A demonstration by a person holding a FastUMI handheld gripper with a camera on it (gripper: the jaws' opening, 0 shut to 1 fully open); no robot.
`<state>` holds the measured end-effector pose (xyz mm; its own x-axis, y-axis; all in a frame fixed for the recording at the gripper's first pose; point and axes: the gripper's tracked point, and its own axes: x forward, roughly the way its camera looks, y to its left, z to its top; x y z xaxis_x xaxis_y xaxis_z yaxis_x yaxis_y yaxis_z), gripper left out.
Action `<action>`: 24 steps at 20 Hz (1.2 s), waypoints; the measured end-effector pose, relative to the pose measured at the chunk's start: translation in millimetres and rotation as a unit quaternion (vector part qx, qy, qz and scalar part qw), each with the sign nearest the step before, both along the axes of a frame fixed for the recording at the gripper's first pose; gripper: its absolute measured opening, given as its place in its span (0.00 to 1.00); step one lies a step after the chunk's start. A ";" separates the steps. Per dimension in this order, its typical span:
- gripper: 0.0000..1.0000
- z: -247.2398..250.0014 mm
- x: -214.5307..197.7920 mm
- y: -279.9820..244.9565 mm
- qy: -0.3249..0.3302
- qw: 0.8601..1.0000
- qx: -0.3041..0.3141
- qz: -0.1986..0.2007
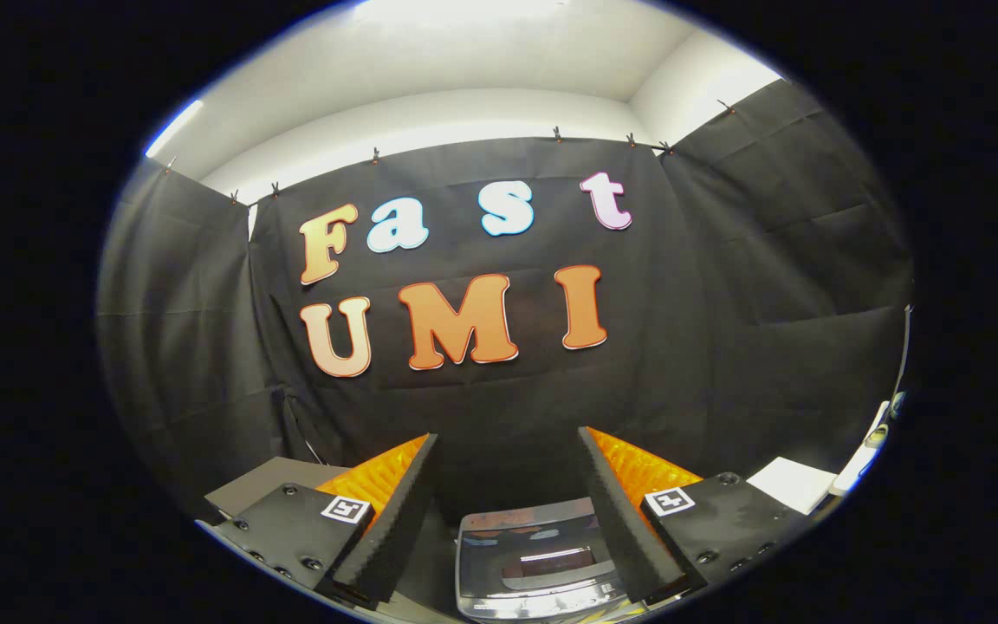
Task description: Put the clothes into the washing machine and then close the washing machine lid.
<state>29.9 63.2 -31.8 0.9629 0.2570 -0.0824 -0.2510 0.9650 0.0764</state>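
Note:
My gripper (509, 451) is held high and points at the black cloth wall, its two fingers wide apart with nothing between them. Low down between the fingers I see the washing machine (534, 563), a grey box whose glossy lid lies flat and reflects the ceiling lights. It sits below and just ahead of the fingertips. I cannot see any clothes from this angle.
A grey flat surface (261, 485) lies beyond the left finger. A white sheet or board (798, 484) lies to the right of the right finger. The black cloth wall (724, 347) encloses the booth on three sides.

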 end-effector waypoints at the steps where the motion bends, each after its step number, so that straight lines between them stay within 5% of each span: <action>1: 0.99 4.8 -3.5 -12.0 -0.002 1.000 -0.003 -0.002; 12: 0.99 15.3 -31.9 -101.3 -0.003 0.999 -0.035 -0.003; 24: 0.99 15.8 -46.4 -120.4 -0.011 0.999 -0.035 0.004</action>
